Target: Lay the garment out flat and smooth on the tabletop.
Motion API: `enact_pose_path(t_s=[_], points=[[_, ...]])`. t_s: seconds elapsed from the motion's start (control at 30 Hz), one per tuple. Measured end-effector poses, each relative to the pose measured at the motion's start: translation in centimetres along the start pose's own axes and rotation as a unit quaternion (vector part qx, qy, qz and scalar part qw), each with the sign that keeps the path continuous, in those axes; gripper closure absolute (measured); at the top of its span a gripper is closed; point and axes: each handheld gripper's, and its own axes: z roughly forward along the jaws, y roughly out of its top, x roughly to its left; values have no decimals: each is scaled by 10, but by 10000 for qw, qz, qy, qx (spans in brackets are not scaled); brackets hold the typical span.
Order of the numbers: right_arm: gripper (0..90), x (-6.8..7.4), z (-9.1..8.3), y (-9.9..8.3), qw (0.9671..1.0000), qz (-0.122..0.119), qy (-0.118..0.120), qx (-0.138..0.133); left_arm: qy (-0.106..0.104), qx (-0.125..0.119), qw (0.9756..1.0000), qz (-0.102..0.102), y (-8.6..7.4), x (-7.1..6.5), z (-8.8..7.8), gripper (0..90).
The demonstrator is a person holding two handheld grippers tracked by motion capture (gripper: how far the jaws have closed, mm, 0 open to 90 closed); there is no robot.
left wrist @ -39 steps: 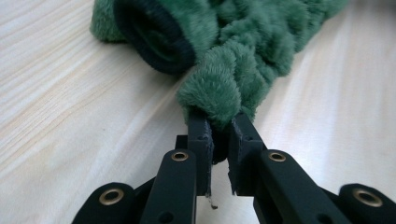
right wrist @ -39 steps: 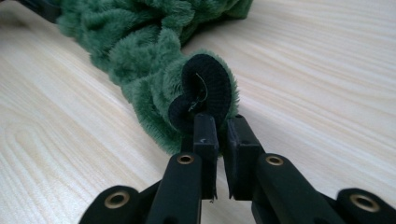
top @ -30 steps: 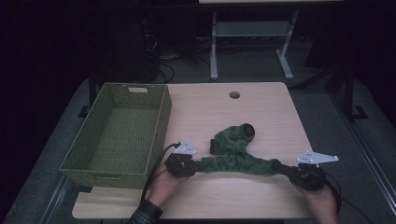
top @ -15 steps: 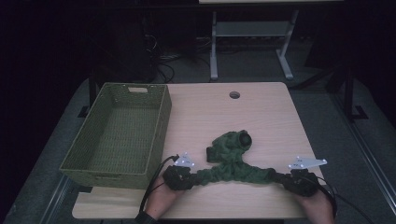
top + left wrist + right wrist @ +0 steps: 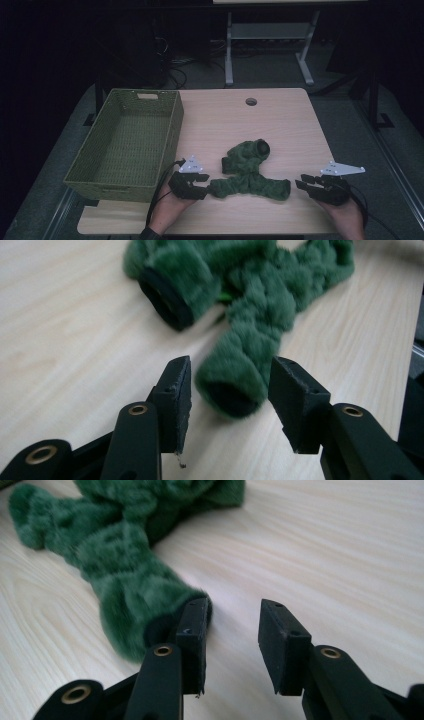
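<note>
socks (image 5: 248, 175) near desk (image 5: 290, 130) edge, long axis left-right | left tongs (image 5: 201, 184) just opened, sock end between jaws, unpressed | right tongs (image 5: 306, 184) just opened, empty, farther off

A green woven basket (image 5: 125, 145) is sitting on the left part of the table (image 5: 280, 130), its near corner hanging slightly over the front edge. A round hole (image 5: 251, 102) is showing near the table's far edge. Beyond the table, a pale metal stand (image 5: 267, 45) is standing on the dark floor (image 5: 345, 105), with cables (image 5: 175, 65) lying beside it
</note>
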Motion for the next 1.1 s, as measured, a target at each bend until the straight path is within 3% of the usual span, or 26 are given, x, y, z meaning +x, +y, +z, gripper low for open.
enact_pose_path(t_s=[0.33, 0.7, 0.8, 0.9, 1.1], points=[[657, 17, 23, 40, 9986, -418, 310, -128, -7, -98, 9999, -126, 27, 25, 24, 509], [659, 30, 42, 79, 9959, -741, 425, -303, -57, 218, 9996, -178, 25, 37, 58, 477], [573, 27, 46, 86, 9967, -702, 301, -276, -48, 179, 9996, -209, 25, 40, 63, 441], [525, 22, 50, 91, 9975, -540, 330, -312, -41, 190, 9997, -177, 26, 42, 67, 396], [461, 25, 59, 99, 9972, -534, 429, -316, -131, 209, 9996, -129, 28, 44, 76, 372]])
